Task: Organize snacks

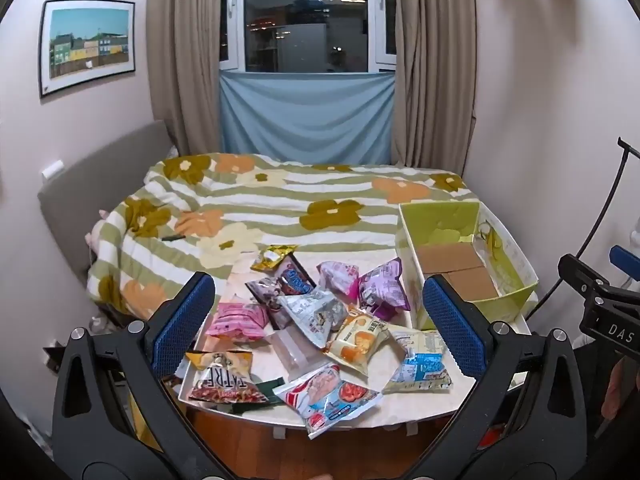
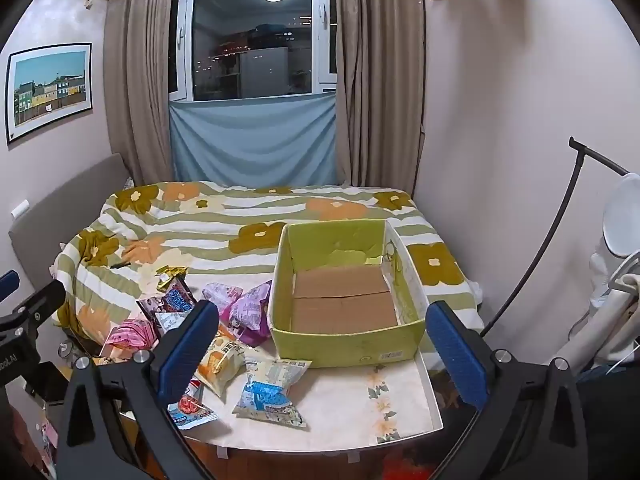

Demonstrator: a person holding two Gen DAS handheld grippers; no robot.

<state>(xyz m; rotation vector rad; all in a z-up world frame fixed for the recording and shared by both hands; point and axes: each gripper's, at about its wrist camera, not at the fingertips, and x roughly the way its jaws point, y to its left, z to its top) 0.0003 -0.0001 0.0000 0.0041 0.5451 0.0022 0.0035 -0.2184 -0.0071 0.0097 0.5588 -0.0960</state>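
Both claws spread wide, nothing between the pads: left gripper (image 1: 318,320) hangs above the snack packets (image 1: 316,316), right gripper (image 2: 322,344) faces the yellow-green box (image 2: 348,346). Packets lie loose in a pile on the white tray table (image 2: 400,408) just left of the box, none inside it (bare cardboard floor showing); blue-and-white packet (image 2: 270,398) sits nearest the box's front left corner, purple packet (image 2: 250,312) touches its left wall. Flowered striped bedspread (image 1: 280,200) lies behind, window (image 1: 306,16) beyond.
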